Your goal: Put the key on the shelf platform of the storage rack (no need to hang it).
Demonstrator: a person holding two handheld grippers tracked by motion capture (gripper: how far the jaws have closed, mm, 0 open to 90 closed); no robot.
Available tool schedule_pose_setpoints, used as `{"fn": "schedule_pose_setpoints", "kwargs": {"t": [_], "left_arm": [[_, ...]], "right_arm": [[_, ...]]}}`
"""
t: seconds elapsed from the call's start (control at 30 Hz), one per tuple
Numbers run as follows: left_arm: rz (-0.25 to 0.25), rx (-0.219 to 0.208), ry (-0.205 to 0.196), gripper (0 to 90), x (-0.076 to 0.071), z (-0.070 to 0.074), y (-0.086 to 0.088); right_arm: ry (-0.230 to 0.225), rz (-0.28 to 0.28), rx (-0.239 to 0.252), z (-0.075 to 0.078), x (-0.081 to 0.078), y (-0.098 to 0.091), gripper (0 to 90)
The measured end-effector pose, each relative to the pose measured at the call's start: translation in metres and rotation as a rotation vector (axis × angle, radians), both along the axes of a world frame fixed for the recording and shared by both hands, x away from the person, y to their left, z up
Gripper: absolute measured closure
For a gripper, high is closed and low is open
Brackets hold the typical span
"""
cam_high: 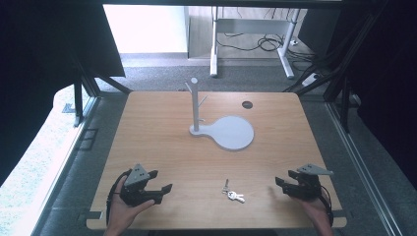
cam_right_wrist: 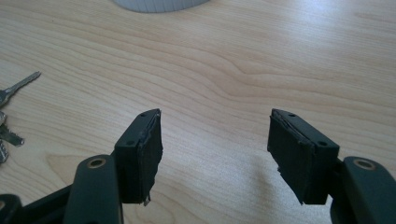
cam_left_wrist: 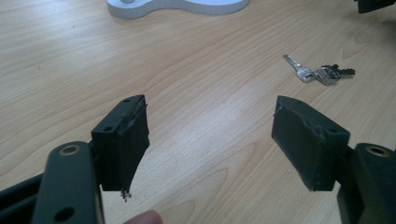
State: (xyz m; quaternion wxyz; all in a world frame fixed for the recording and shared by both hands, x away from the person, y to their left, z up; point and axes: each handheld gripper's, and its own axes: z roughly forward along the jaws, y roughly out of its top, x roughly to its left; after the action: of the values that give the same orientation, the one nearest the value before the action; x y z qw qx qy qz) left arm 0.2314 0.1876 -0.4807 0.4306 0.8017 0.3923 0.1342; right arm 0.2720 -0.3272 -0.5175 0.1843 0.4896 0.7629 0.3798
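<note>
Keys flat on bench at 6 o'clock, between both hands; stand at 12; left hand-held gripper and right hand-held gripper wide, empty, likely staged for pickup.

The high view looks forward and down from above the near edge of the table, taking in the whole top and the floor beyond. Each gripper view sits low and close over the wood, facing inward along its own jaws. All three share the keys and the white stand.
</note>
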Motion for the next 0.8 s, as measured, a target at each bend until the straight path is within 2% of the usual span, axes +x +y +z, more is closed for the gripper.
{"fn": "schedule_pose_setpoints", "kwargs": {"t": [0.13, 0.3, 0.47, 0.57, 0.73, 0.8], "left_arm": [[-0.014, 0.005, 0.006, 27.8, 0.002, -0.001, -0.002], [-0.027, 0.018, 0.015, 27.8, 0.004, -0.002, -0.005], [-0.019, 0.015, 0.012, 27.8, 0.003, 0.003, 0.0], [-0.015, 0.016, 0.014, 27.8, 0.003, 0.004, 0.0], [-0.033, 0.025, 0.016, 27.8, 0.002, 0.007, -0.005], [-0.037, 0.029, 0.008, 27.7, 0.001, 0.009, -0.007]], "right_arm": [[0.005, 0.005, 0.016, 0.001, -0.003, -0.001, 37.4], [-0.007, 0.035, -0.014, 0.003, -0.004, 0.003, 37.8], [0.01, 0.056, -0.024, 0.006, 0.0, 0.004, 38.1], [0.033, 0.064, -0.013, 0.003, 0.002, 0.006, 38.6], [0.032, 0.112, -0.043, 0.006, 0.003, 0.012, 39.0], [0.034, 0.132, -0.07, 0.011, 0.004, 0.012, 40.0]]}}
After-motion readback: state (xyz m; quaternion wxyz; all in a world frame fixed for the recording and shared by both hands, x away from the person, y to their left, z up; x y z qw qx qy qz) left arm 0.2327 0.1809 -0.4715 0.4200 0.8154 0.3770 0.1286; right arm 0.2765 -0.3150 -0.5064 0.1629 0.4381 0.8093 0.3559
